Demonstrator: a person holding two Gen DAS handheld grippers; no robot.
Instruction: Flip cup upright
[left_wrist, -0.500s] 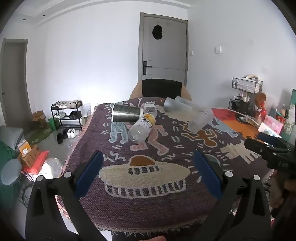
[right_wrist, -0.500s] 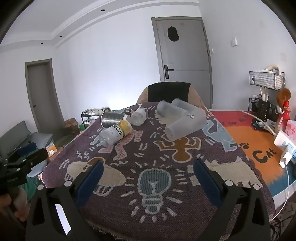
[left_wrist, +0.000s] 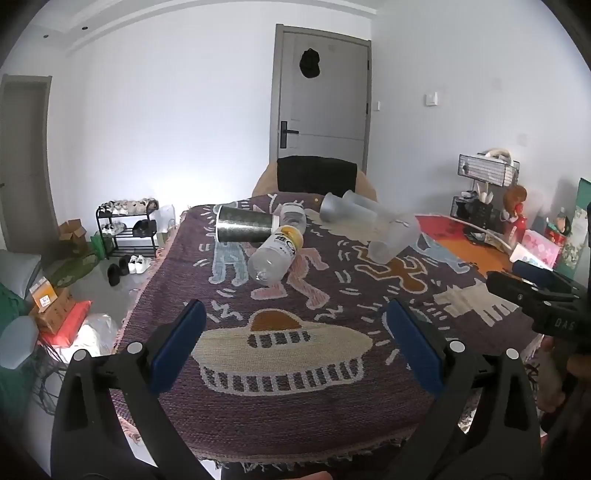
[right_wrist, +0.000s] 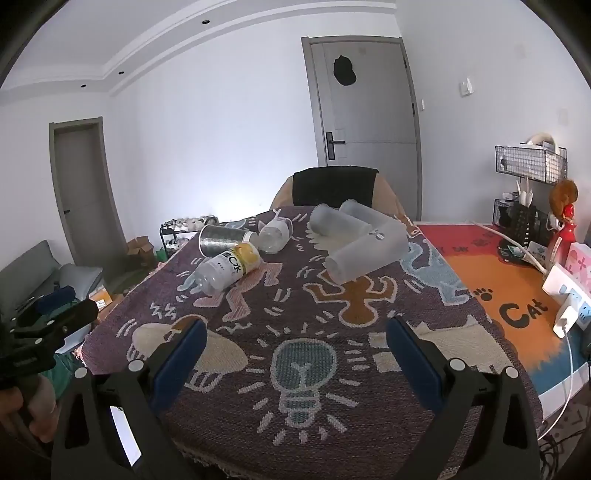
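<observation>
Both the left gripper (left_wrist: 293, 345) and right gripper (right_wrist: 295, 347) hang released. At 12 o'clock, the frosted cup (right_wrist: 364, 258) could roll into neighbouring cups if nudged.

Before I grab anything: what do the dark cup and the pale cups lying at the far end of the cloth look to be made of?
Dark cup: likely metal or foil-wrapped, going by its speckled silvery sheen and pale rim.

Frosted cups: probably translucent plastic with a matte finish, since the cloth pattern shows dimly through the walls.

All lie on their sides on the woven cloth. Both grippers are open and well short of them.
</observation>
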